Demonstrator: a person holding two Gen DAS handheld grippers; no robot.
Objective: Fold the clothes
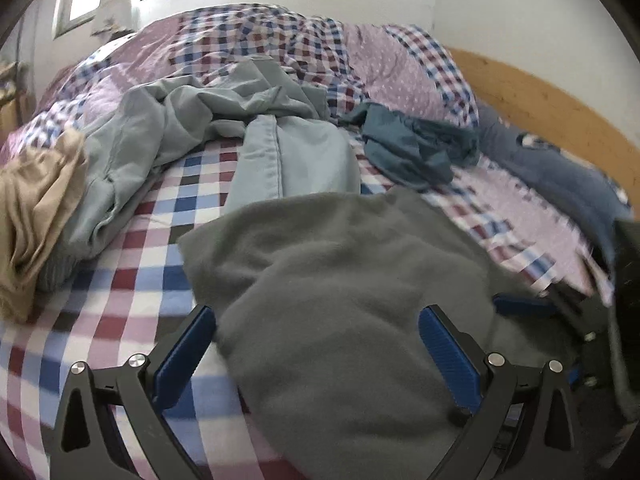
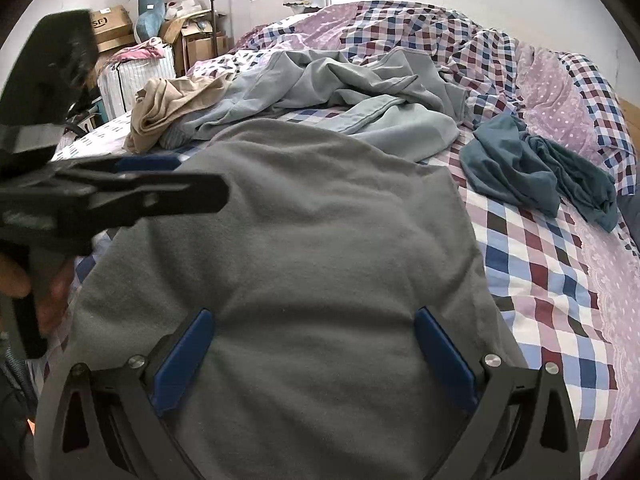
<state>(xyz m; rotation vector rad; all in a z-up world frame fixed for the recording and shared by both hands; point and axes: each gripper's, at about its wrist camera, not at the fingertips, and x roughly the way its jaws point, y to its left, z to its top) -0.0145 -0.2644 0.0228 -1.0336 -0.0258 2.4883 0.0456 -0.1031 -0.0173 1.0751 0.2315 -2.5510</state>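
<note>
A grey fleece garment [image 1: 340, 280] [image 2: 300, 240] lies spread on the checked bed sheet [image 1: 152, 248] [image 2: 552, 280], close to the near edge. My left gripper [image 1: 318, 356] hovers over its left part, wide open, its blue pads clear of the cloth and holding nothing. My right gripper [image 2: 314, 356] stands over the garment's middle, just as wide open and empty. The left gripper [image 2: 200, 179] shows side-on at the left of the right wrist view, held by a hand [image 2: 16, 276]. One of the right gripper's blue fingers [image 1: 520, 306] appears at the right of the left wrist view.
Farther back on the bed lie a crumpled light blue garment [image 1: 180, 132] [image 2: 320, 92], a teal one [image 1: 412, 148] [image 2: 520, 168], a beige one [image 1: 36, 200] [image 2: 172, 108] and a dark blue one [image 1: 560, 176]. A bunched checked duvet [image 1: 260, 36] [image 2: 420, 28] fills the back. Boxes [image 2: 116, 24] stand beside the bed.
</note>
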